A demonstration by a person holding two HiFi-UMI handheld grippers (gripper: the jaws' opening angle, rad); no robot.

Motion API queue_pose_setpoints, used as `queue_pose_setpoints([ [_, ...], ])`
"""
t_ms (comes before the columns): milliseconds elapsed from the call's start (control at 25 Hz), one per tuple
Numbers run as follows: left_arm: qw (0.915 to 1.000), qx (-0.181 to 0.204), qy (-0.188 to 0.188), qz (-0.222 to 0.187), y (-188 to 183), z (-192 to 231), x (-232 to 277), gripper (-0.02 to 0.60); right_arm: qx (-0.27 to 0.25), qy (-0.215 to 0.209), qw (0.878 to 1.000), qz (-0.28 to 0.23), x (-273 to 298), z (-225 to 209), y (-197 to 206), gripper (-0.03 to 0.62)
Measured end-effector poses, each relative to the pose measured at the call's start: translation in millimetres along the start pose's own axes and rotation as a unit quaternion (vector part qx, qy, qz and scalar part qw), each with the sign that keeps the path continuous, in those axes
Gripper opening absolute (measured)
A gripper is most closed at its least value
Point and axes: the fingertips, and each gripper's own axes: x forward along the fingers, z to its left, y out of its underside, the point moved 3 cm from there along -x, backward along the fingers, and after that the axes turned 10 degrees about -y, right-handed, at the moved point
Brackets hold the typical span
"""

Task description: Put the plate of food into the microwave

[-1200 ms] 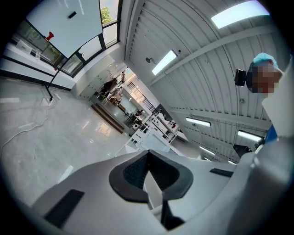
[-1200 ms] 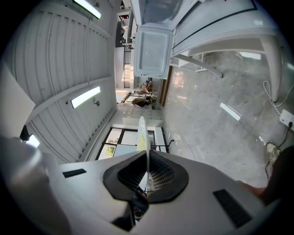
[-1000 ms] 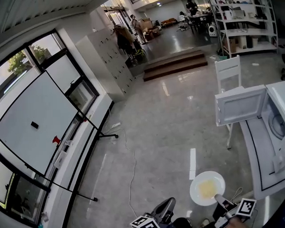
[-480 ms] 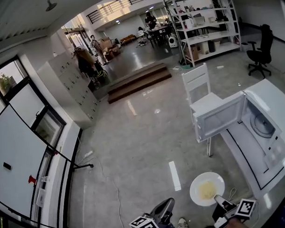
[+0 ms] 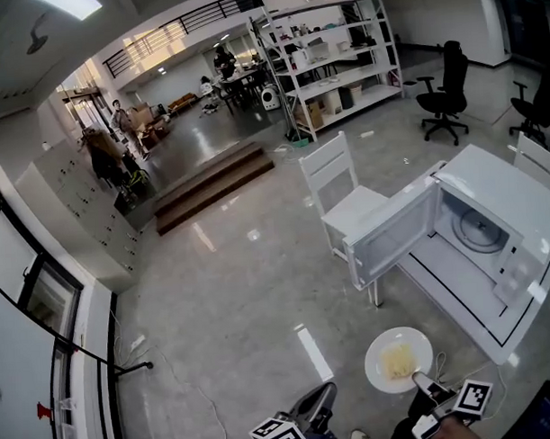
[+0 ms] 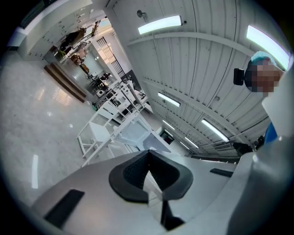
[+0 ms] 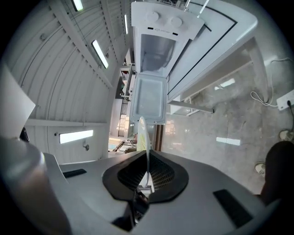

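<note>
A white plate (image 5: 399,360) with a yellowish heap of food hangs over the floor at the bottom of the head view. My right gripper (image 5: 425,384) is shut on its near rim. In the right gripper view the plate (image 7: 145,137) runs edge-on between the pads. Ahead of it, to the right, the white microwave (image 5: 491,224) stands with its door (image 5: 393,232) swung wide and its turntable showing. The right gripper view also looks at the microwave (image 7: 156,50). My left gripper (image 5: 313,411) hangs low at the bottom left, shut on nothing.
The microwave stands on a white table (image 5: 458,298). A white chair (image 5: 341,189) stands just behind the open door. Black office chairs (image 5: 442,91) and metal shelves (image 5: 332,50) are farther back, and steps (image 5: 211,185) rise at the left. A cable and socket strip (image 7: 287,98) lie on the floor.
The head view has swung to the right, away from the windows. The microwave and table now sit fuller and nearer in view. The plate stays in the right gripper.
</note>
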Motion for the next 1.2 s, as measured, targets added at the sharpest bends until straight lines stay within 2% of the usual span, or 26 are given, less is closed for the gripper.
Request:
queue_pose_setpoints([
  [200,0.9992,-0.002,0.027,0.029,-5,1,30,0.003,-0.005,0.016,0.999,-0.045,0,-4,-21,0.008],
  [360,0.9979,0.006,0.045,0.046,-9,-4,71,0.003,-0.004,0.009,0.997,-0.076,7,-6,-53,0.008],
  [840,0.9907,0.039,0.094,0.089,-11,-48,214,0.003,-0.003,0.004,0.991,-0.130,15,-31,-169,0.008],
  [1200,0.9827,0.059,0.118,0.130,5,-84,287,0.003,0.013,0.014,0.983,-0.180,1,-51,-233,0.008],
])
